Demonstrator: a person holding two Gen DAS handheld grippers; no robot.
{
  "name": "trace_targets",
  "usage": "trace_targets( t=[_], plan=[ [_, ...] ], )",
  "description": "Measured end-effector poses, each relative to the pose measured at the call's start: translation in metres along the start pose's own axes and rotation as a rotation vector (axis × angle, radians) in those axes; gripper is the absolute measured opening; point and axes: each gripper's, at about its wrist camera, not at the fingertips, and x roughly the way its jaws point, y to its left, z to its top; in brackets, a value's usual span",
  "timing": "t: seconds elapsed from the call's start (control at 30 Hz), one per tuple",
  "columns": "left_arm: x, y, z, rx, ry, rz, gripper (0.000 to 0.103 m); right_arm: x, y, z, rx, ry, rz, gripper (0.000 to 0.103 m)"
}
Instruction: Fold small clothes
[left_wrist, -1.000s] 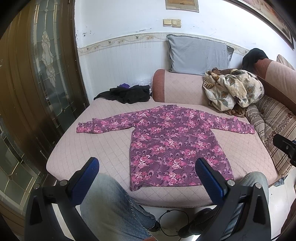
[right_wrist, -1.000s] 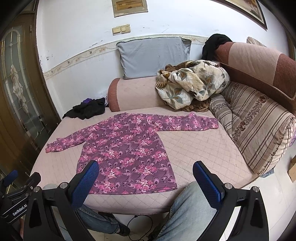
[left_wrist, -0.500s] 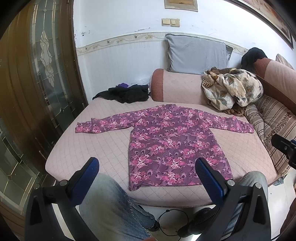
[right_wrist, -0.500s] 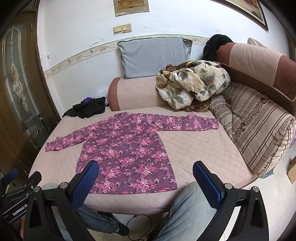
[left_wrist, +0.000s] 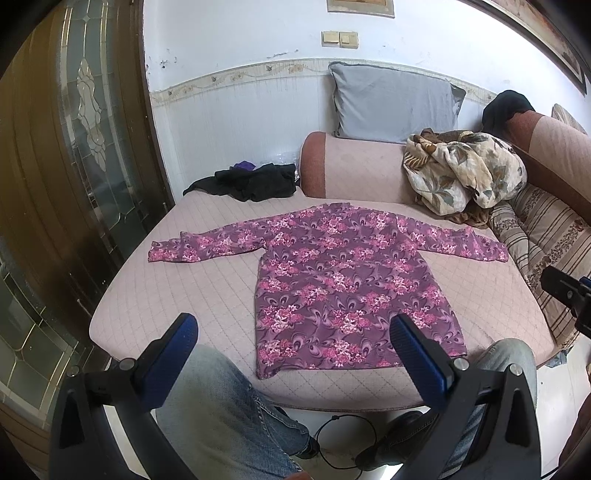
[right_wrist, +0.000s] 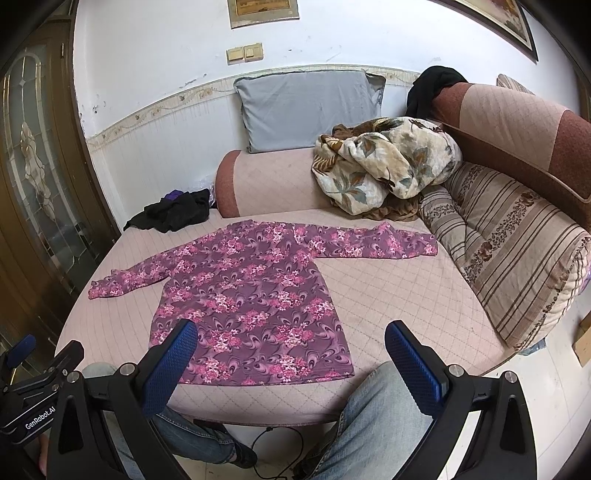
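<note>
A purple long-sleeved top with a pink floral print (left_wrist: 343, 288) lies flat on the quilted pink daybed mattress (left_wrist: 192, 288), both sleeves spread out sideways and its hem near the front edge, not yet folded.

The main risk, as I judge it, lies in the first grasp: the fabric looks thin and lies close on the quilted cover, so a pinch at the hem or a sleeve could catch the cover too, or take only one layer and drag the body askew. The sleeve on the right ends just beside the striped cushion (right_wrist: 509, 254), and the crumpled floral blanket (right_wrist: 384, 162) sits near the collar, so a wide sweep could snag either.

Both tools hover in front of the mattress edge, above the person's jeans-clad knees (left_wrist: 218, 402), aimed at the top. The left tongs (left_wrist: 291, 354) stand wide apart and hold nothing; the right tongs (right_wrist: 291, 354) likewise stand wide apart and empty.
</note>
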Motion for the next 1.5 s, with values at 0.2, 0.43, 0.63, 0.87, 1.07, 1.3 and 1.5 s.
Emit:
trace_targets(
  t=[0.2,0.43,0.63,0.87,1.07,1.3,1.5],
  plan=[
    [0.014,-0.001,0.007,0.004,0.023,0.002,0.103,0.015,-0.001,0.003,-0.002,0.024,0.005,0.103],
    [0.030,-0.002,0.015,0.009,0.048,0.012,0.103,0.035,-0.003,0.012,0.001,0.046,0.007,0.103],
    [0.051,-0.006,0.024,0.013,0.084,0.011,0.103,0.056,-0.003,0.022,-0.002,0.072,0.009,0.103],
    [0.085,-0.015,0.037,0.025,0.117,0.003,0.103,0.091,-0.009,0.032,0.011,0.105,0.024,0.103],
    [0.131,-0.036,0.054,0.058,0.140,-0.014,0.103,0.135,-0.034,0.041,0.058,0.140,0.023,0.103],
    [0.208,-0.070,0.081,0.051,0.177,-0.065,0.103,0.213,-0.103,0.064,0.162,0.162,-0.029,0.103],
    [0.275,-0.104,0.102,0.056,0.257,-0.138,0.103,0.274,-0.161,0.092,0.266,0.162,-0.066,0.099]
  ],
)
